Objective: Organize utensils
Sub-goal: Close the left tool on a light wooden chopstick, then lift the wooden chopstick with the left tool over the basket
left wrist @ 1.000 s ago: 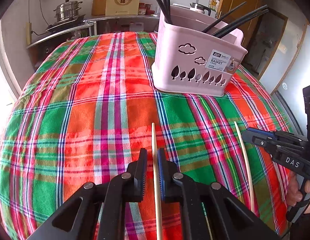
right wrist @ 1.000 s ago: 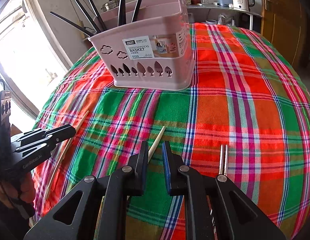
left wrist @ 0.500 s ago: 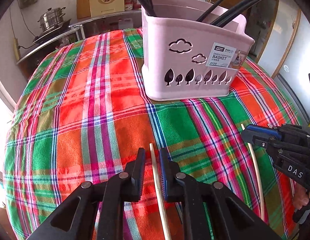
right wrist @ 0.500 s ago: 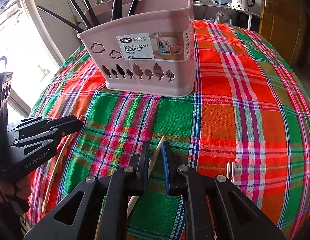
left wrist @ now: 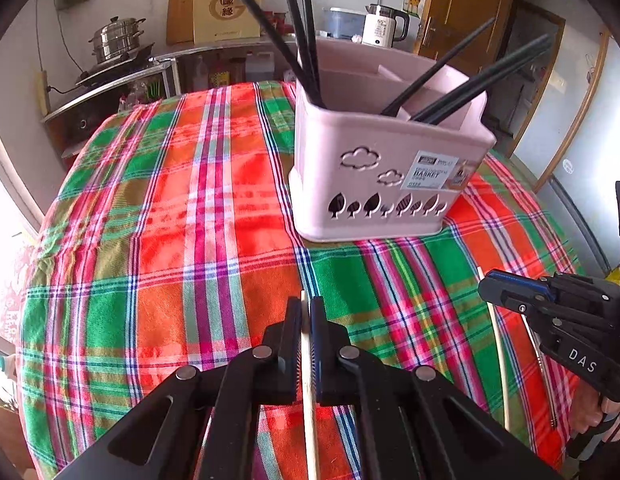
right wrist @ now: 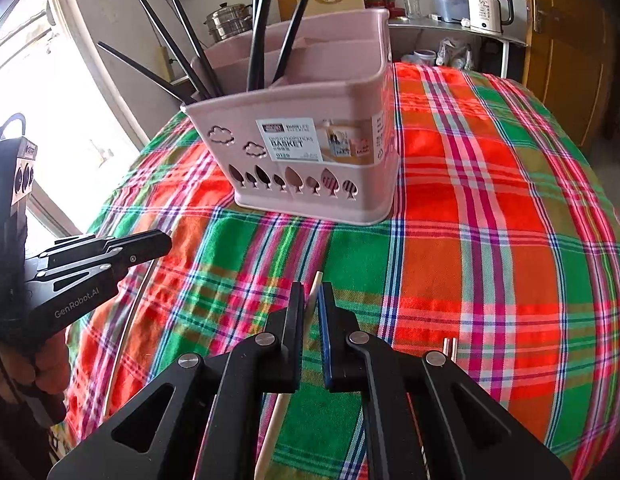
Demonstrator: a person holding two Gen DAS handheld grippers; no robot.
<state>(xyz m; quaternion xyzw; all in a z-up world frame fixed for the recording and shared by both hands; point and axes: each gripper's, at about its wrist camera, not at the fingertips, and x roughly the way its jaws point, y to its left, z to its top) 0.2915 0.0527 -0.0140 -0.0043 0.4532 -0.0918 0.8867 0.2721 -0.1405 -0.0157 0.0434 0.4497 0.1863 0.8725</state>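
A pink chopstick basket (left wrist: 390, 168) (right wrist: 310, 152) stands on the plaid tablecloth with several black chopsticks (left wrist: 302, 32) (right wrist: 262, 28) in it. My left gripper (left wrist: 306, 308) is shut on a pale wooden chopstick (left wrist: 308, 400), held above the cloth in front of the basket. My right gripper (right wrist: 310, 296) is shut on another pale wooden chopstick (right wrist: 282, 400), also lifted. The right gripper shows in the left wrist view (left wrist: 486, 286); the left gripper shows in the right wrist view (right wrist: 162, 242).
A pair of metal chopsticks (right wrist: 449, 346) lies on the cloth to the right of my right gripper. The plaid-covered table (left wrist: 170, 240) is round with edges falling away. Shelves with a steamer pot (left wrist: 116, 38) and a kettle (right wrist: 486, 6) stand behind.
Both grippers have closed tighter on their wooden chopsticks, lifted them off the cloth and moved closer to the basket.
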